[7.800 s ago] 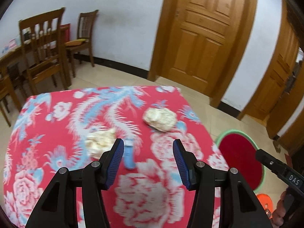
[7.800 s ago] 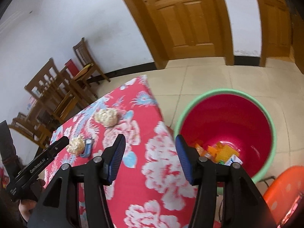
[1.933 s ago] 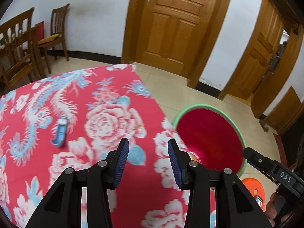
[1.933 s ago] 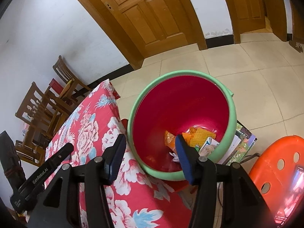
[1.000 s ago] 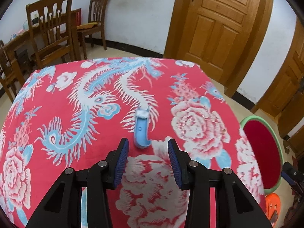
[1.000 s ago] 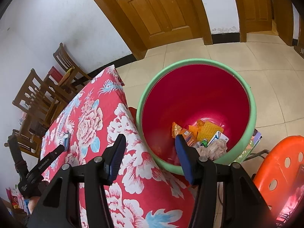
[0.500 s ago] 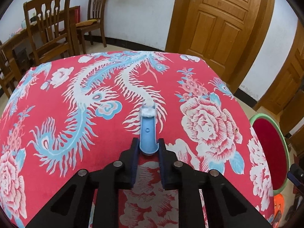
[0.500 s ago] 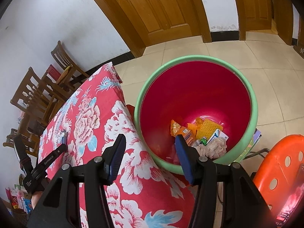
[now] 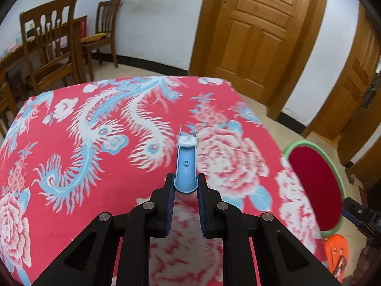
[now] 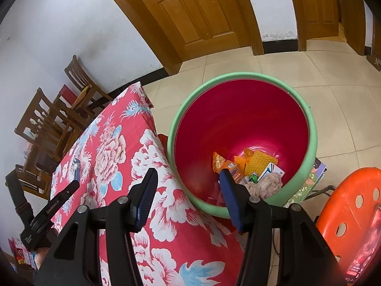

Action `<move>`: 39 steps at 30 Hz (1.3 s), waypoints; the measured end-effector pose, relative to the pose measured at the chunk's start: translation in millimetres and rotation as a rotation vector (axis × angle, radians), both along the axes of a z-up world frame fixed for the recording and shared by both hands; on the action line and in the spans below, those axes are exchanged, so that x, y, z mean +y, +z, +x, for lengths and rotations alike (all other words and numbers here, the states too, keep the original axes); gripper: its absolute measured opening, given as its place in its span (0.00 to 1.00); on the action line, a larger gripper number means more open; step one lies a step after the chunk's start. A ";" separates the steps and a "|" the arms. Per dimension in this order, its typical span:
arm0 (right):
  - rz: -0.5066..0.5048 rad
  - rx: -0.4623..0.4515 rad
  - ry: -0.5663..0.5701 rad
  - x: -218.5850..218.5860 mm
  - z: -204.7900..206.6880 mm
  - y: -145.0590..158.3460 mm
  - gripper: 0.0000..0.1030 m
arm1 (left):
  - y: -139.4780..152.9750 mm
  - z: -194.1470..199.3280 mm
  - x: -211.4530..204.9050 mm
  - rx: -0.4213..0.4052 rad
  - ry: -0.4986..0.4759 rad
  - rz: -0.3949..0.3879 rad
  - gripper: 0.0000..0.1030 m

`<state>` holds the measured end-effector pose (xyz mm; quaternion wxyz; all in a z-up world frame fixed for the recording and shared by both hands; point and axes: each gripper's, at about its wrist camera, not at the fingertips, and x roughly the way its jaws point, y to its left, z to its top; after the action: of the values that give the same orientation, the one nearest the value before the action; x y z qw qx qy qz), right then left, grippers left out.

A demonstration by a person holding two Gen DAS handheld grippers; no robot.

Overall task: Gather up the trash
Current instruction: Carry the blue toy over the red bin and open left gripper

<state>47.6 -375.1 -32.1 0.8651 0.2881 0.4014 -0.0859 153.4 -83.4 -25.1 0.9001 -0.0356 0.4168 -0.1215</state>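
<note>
Our left gripper is clamped on the near end of a curved light-blue plastic piece with a white tuft at its far end, possibly lifted just clear of the red floral tablecloth. Our right gripper stands apart, empty, above the green-rimmed red plastic bin holding wrappers.
</note>
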 end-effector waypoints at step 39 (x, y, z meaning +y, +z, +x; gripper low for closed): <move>0.071 -0.022 -0.159 -67.8 -43.9 -6.3 0.54 | -6.1 -43.9 -180.7 0.072 -0.417 0.002 0.17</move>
<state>3.8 -442.8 -38.3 0.8490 0.3507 0.3708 -0.1369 109.6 -264.0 -31.2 0.8402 0.0478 0.4469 -0.3034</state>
